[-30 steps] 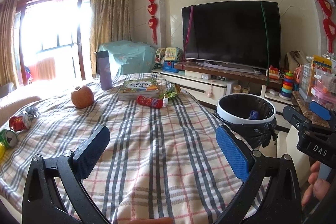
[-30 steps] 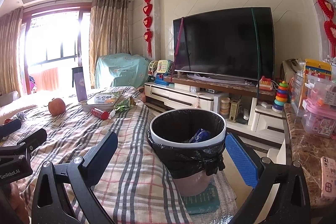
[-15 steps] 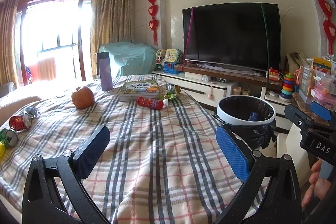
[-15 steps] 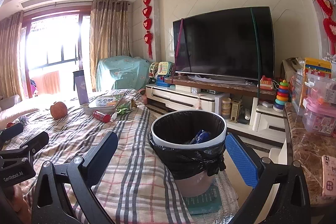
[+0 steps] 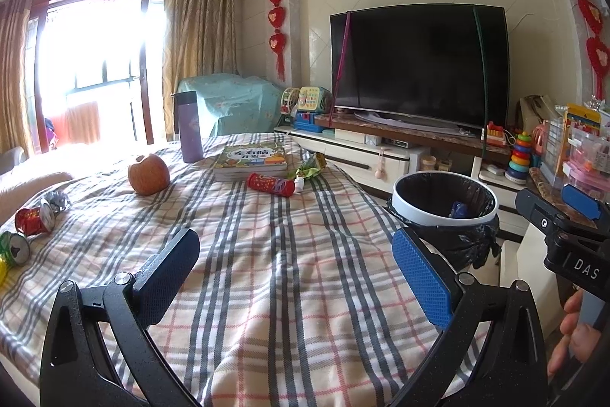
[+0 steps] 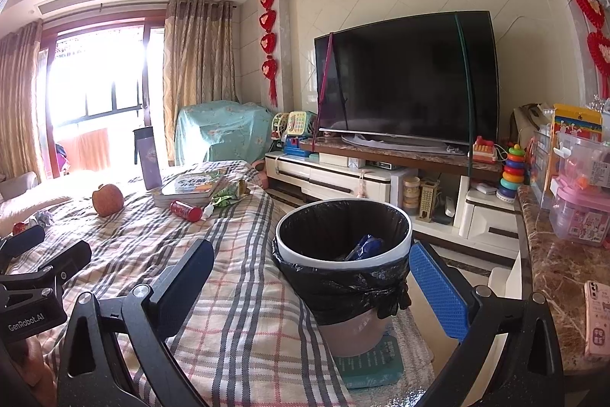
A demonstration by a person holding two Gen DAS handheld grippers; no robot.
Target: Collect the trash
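Tablecloth (image 5: 289, 254) plaid, on table | bin (image 6: 343, 246) beside it, before TV (image 6: 408, 79) | left tongs (image 5: 295, 266), right tongs (image 6: 310, 277) spread, empty

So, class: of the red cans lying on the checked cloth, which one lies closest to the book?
The red can beside the green wrapper, just in front of the book; the other red can lies at the cloth's far left edge.

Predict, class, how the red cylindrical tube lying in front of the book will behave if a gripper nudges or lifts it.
The red tube lies on its side on the plaid cloth, so a nudge across its length would probably roll it. Its round, glossy-looking wall may slip between flat pads. It looks like a rigid snack container, likely light, though whether it is empty cannot be seen.
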